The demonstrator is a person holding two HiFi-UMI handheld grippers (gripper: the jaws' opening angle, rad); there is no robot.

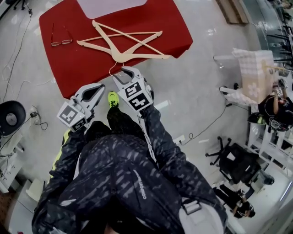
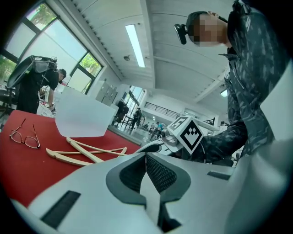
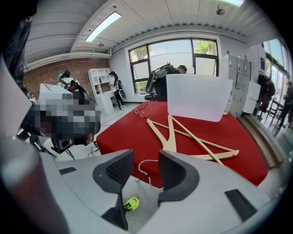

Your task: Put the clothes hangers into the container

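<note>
**Left gripper (image 2: 146,157).** My left fingers are closed pad to pad, with no gap and nothing held. In the head view this gripper sits short of the table (image 1: 78,68), near its front edge and apart from everything on it.

**Right gripper (image 3: 145,167).** My right fingers stand partly apart, at a moderate gap. The wire hooks (image 3: 149,171) show in that gap, but neither pad presses on them. The gripper is tilted downward at the table's front edge, with its tips just beside the hooks. I cannot tell whether a tip touches them.

**Hangers (image 1: 121,43).** Two wooden hangers lie flat on the red table, crossed one over the other. Their hooks project past the front edge toward my right gripper. Both hangers are outside the container (image 1: 110,7).

**Container.** The container is white and stands upright at the far side of the table, behind the hangers.

**Other items.** Glasses (image 1: 60,42) lie on the table to the left of the hangers, well apart from them. A yellow shoe (image 1: 113,99) rests on the floor between my two grippers.
</note>
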